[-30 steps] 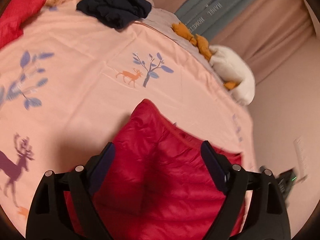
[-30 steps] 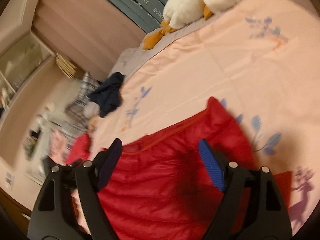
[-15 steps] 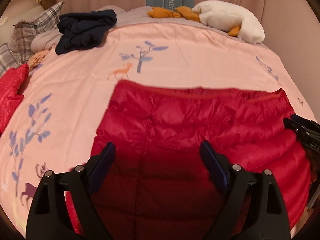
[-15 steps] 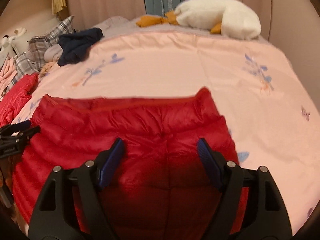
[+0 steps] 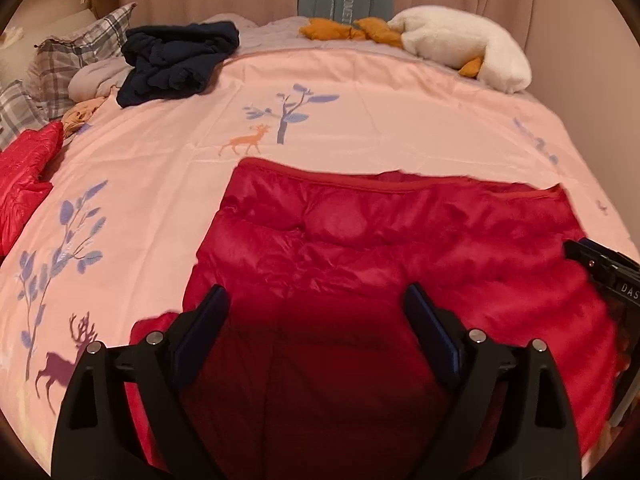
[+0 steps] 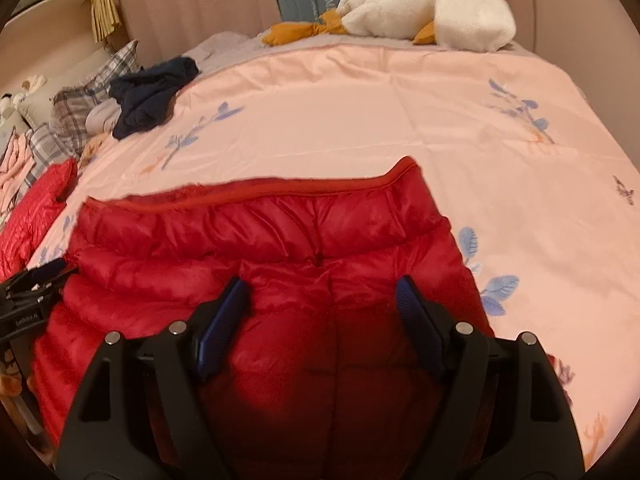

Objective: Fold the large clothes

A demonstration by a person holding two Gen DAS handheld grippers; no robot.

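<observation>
Red puffer jacket lying spread on the pink bed cover, waiting for a fold.

Both the left gripper and right gripper are hovering above it, fingers apart and empty; next, each likely needs lowering onto an edge ahead of its fingers.

A bed covered by a pink sheet printed with blue trees and deer carries a red quilted down garment spread flat across its near part. Toward the far left lie a crumpled navy garment, plaid pillows and a second red puffy garment at the left edge. A white plush goose with orange feet lies along the far edge by the curtain
</observation>
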